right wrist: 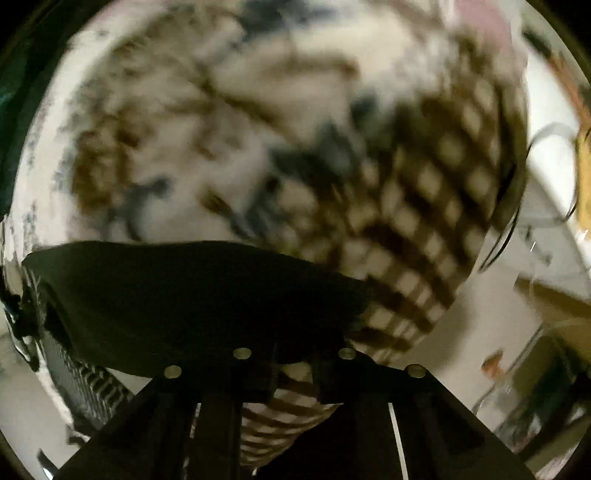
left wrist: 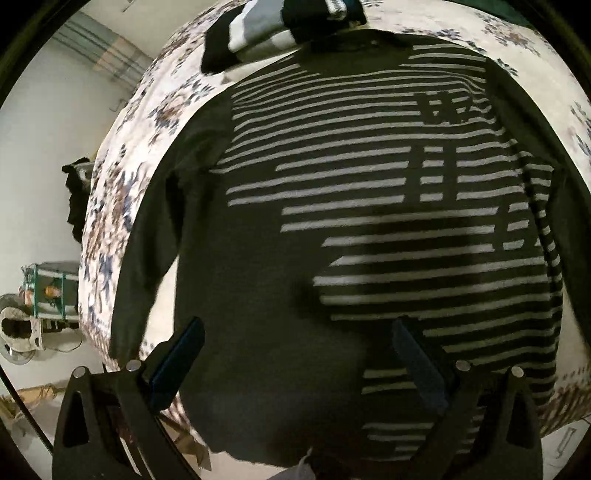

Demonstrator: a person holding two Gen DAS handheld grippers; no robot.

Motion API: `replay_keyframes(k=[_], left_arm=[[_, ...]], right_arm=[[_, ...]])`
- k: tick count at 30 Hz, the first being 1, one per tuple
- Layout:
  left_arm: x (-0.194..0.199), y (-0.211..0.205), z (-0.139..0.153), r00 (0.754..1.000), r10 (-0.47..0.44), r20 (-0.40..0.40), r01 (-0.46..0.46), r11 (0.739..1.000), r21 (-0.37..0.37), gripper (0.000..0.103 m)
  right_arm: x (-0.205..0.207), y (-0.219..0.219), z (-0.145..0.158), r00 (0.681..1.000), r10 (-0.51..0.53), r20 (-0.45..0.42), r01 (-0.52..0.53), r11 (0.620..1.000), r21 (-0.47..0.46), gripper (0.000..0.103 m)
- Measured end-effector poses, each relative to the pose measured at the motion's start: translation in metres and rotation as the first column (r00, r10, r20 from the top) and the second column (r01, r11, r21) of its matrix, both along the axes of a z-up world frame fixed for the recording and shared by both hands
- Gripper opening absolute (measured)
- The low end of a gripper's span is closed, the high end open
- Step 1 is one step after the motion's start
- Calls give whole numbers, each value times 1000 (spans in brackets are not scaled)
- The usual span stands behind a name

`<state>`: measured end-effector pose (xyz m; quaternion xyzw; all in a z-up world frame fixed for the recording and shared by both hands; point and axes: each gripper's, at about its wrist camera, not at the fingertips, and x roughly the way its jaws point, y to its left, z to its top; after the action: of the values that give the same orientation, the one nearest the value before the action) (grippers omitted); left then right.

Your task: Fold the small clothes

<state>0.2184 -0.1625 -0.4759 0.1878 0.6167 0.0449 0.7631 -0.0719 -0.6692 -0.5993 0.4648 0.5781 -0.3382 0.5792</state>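
A dark sweater with white stripes [left wrist: 369,206] lies spread flat on a floral bedsheet [left wrist: 122,177], collar at the far end. My left gripper [left wrist: 295,350] is open, its blue-padded fingers [left wrist: 177,365] hovering over the sweater's near hem area. In the right wrist view, my right gripper [right wrist: 293,354] is shut on a dark part of the sweater [right wrist: 192,302], which drapes over its fingers. The striped body hangs at the left [right wrist: 88,384]. That view is blurred.
A folded black, grey and white garment [left wrist: 266,26] lies on the bed beyond the sweater's collar. A fan and a green rack [left wrist: 40,306] stand on the floor left of the bed. The bedsheet's checked border [right wrist: 424,229] falls to the floor at right.
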Motion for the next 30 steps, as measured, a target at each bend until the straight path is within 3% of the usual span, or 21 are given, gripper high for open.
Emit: replay_keyframes(k=[6, 10, 13, 15, 16, 17, 18, 21, 24, 26, 30], left_arm=[[19, -24, -6, 1000, -15, 25, 16, 998, -61, 103], [31, -37, -10, 999, -2, 40, 6, 995, -104, 103], [36, -44, -16, 999, 0, 35, 4, 993, -114, 103], [38, -46, -21, 1000, 3, 24, 0, 993, -121, 103], [38, -47, -23, 1000, 2, 19, 0, 993, -120, 103], [37, -48, -26, 1000, -1, 13, 2, 993, -116, 103], [37, -48, -27, 1000, -4, 11, 5, 994, -112, 103], [33, -46, -32, 1000, -14, 10, 15, 995, -98, 103], [30, -39, -43, 1000, -4, -16, 2, 997, -76, 103], [28, -34, -50, 999, 9, -37, -11, 998, -69, 103], [26, -29, -59, 999, 15, -51, -18, 999, -44, 103]], right_arm=[[33, -44, 78, 992, 63, 112, -43, 984, -175, 12], [55, -101, 102, 989, 98, 109, -65, 961, -270, 12], [73, -129, 110, 989, 99, 108, -65, 956, -285, 12], [82, -138, 97, 992, 106, 68, -85, 964, -253, 14], [82, -144, 80, 995, 89, 42, -78, 974, -213, 24], [77, -150, 65, 998, 52, 31, -46, 986, -162, 43], [66, -156, 53, 1000, -6, 27, 10, 993, -121, 50], [27, -156, 36, 979, -185, 89, 191, 980, -63, 55], [2, -138, 10, 922, -321, 216, 310, 947, 85, 58], [-4, -129, -11, 864, -412, 289, 366, 908, 202, 58], [7, -130, -45, 781, -505, 367, 449, 863, 232, 58]])
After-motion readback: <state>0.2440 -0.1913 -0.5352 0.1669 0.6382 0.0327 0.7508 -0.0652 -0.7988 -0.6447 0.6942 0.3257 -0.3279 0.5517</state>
